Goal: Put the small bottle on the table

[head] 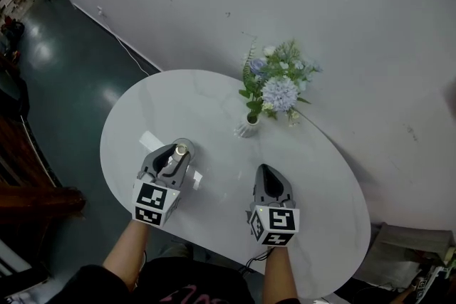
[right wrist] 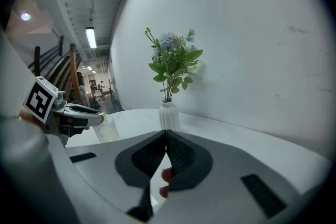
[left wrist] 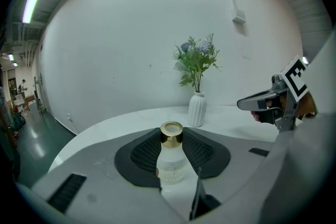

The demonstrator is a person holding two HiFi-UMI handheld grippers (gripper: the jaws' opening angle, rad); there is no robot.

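Note:
The small bottle (left wrist: 171, 160) is clear glass with a gold cap (head: 181, 149) and stands upright between the pads of my left gripper (left wrist: 171, 138). That gripper (head: 178, 148) is shut on the bottle's neck, over the left part of the round white table (head: 214, 96). I cannot tell whether the bottle's base touches the tabletop. In the right gripper view the bottle (right wrist: 108, 130) shows under the left gripper's tip. My right gripper (head: 265, 169) is to the right of it, over the table's front, jaws shut with nothing between them (right wrist: 166, 135).
A white ribbed vase (head: 248, 127) with blue and white flowers (head: 278, 85) stands at the table's far side by the white wall. Dark floor lies left of the table. The table's front edge is close to the person's body.

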